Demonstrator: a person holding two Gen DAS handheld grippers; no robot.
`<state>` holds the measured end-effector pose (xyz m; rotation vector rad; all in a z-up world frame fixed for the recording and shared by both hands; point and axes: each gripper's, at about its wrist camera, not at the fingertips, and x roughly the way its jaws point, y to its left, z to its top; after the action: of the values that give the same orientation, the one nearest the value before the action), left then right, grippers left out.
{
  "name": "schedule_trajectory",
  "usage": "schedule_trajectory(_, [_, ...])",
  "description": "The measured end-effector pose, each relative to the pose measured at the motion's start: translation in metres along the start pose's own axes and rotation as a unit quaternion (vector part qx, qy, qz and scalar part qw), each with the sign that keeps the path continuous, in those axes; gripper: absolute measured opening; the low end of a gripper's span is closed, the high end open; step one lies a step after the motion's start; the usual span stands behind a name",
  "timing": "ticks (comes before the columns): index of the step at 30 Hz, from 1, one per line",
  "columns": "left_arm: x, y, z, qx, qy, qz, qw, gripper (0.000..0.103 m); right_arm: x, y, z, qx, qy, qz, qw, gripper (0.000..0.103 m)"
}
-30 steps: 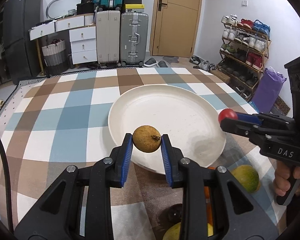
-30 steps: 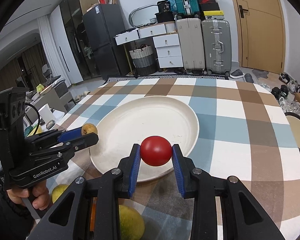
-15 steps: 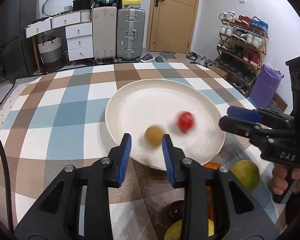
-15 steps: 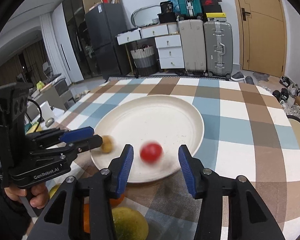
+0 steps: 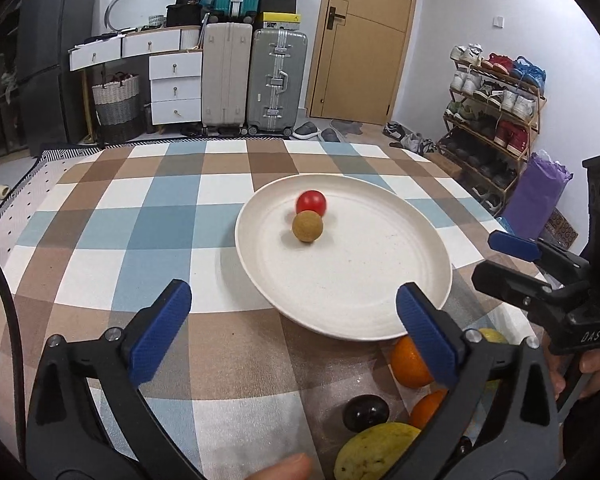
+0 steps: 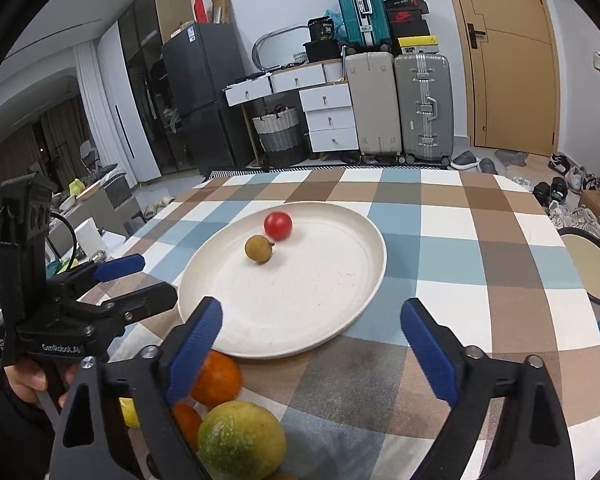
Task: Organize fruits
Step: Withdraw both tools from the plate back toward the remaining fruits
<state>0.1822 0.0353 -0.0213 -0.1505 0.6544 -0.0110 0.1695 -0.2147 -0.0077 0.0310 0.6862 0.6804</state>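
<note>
Plate: cream, round, shallow, on a checked tablecloth. Holds two fruits on its far half.

Red fruit: small, round, smooth; on the plate, behind the brown one from the left wrist view, touching it or just beside it.

Brown fruit: small, round, rough skin, short stem visible in the right wrist view; on the plate, nearer the middle.

Loose fruit, off the plate, near edge of the table: an orange against the plate rim, a second orange partly hidden, a green-yellow fruit, a dark round fruit, and a yellow one mostly covered.

Left gripper: fingers spread wide, holding nothing, hanging above the cloth at the plate's near rim.

Right gripper: fingers spread wide, holding nothing, above the plate's near rim and the loose pile.

Status, as judged: two pieces sorted, five or so remaining.

Risks:
- Both round fruits sit free on a smooth, shallow plate; a knock to the rim could send them rolling over the low edge.
- The loose pile is tight; closing on one piece may push its neighbours toward the table edge.
- Both grippers work the same cramped corner; reaching together invites a collision.
- The big green-yellow fruit may be too wide for a sure pinch and could slip.
</note>
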Motion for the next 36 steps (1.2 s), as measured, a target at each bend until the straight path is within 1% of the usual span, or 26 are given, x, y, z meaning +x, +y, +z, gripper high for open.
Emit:
schedule_trajectory(2, [-0.004, 0.001, -0.002, -0.002, 0.0, 0.001, 1.0, 0.102, -0.001, 0.0, -0.001, -0.001, 0.001, -0.002, 1.0, 0.103])
schedule_trajectory(14, [-0.028, 0.002, -0.012, -0.013, -0.015, 0.01, 0.9998, 0.102, -0.009, 0.009, -0.01, -0.015, 0.003, -0.003, 1.0, 0.103])
schedule_trajectory(18, [-0.041, 0.002, -0.017, -0.015, -0.015, 0.011, 0.9997, 0.102, -0.017, 0.007, -0.014, -0.008, 0.003, 0.005, 1.0, 0.103])
schedule_trajectory(21, [-0.054, -0.002, -0.024, -0.005, -0.02, 0.012, 0.9997, 0.102, -0.026, 0.002, -0.019, -0.007, 0.004, 0.014, 1.0, 0.103])
schedule_trajectory(24, [-0.061, -0.003, -0.033, 0.0, -0.012, 0.015, 0.9998, 0.102, -0.031, -0.001, -0.026, -0.005, 0.014, 0.018, 1.0, 0.103])
schedule_trajectory(27, [-0.066, -0.001, -0.039, -0.008, -0.005, 0.005, 0.9999, 0.102, -0.034, 0.0, -0.03, -0.007, 0.021, 0.025, 0.999, 0.103])
schedule_trajectory(30, [-0.071, 0.0, -0.045, -0.009, -0.001, 0.003, 1.0, 0.102, -0.037, 0.003, -0.032, -0.014, 0.022, 0.033, 0.999, 0.103])
schedule_trajectory(36, [-0.068, -0.013, -0.049, 0.02, 0.015, -0.011, 0.9996, 0.102, -0.031, 0.011, -0.035, -0.032, 0.042, 0.04, 0.998, 0.103])
